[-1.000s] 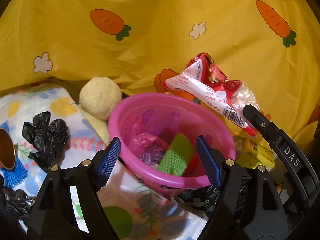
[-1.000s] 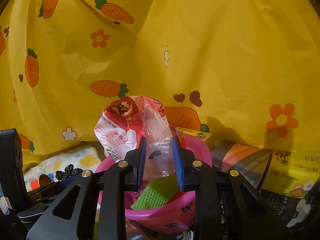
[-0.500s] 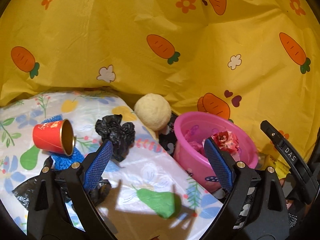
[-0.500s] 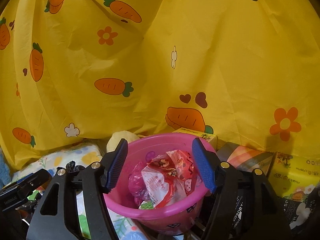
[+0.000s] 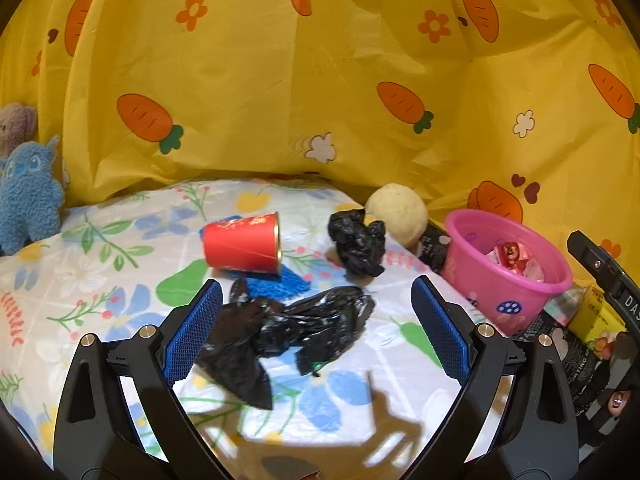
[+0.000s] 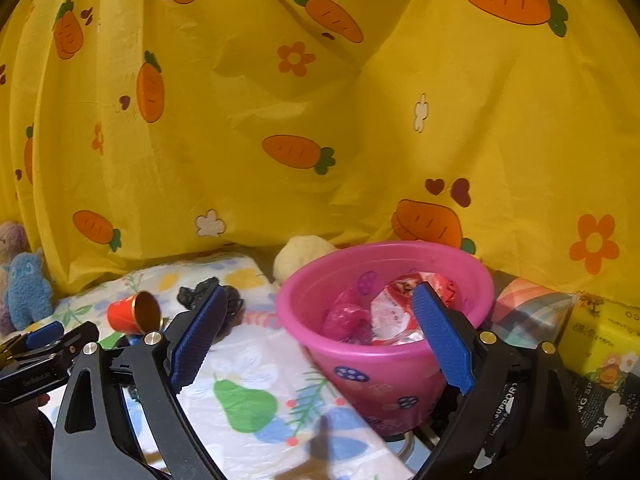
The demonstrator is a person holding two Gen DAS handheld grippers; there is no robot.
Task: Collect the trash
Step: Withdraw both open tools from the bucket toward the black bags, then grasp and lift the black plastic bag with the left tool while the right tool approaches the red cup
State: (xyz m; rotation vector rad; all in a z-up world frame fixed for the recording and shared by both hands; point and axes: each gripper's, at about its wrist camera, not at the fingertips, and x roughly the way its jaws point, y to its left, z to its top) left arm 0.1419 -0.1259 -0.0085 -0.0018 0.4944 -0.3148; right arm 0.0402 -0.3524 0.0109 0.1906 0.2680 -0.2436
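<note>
My left gripper is open above the floral cloth. A flattened black plastic bag lies just beyond and between its blue pads, untouched. Farther off are a red paper cup on its side, a blue scrap and a crumpled black bag. The pink bucket stands at the right. My right gripper faces the pink bucket; its jaws are opening with nothing between them. A red-and-white wrapper lies inside with pink plastic.
A cream ball rests behind the crumpled bag. A blue plush toy stands at the far left. Yellow carrot-print sheeting closes off the back. Tissue packs and a striped pack crowd the bucket's right side.
The right gripper let the red-and-white wrapper drop into the pink bucket, opened wide and drew back. The left gripper swung left from the bucket toward the black bags and red cup.
</note>
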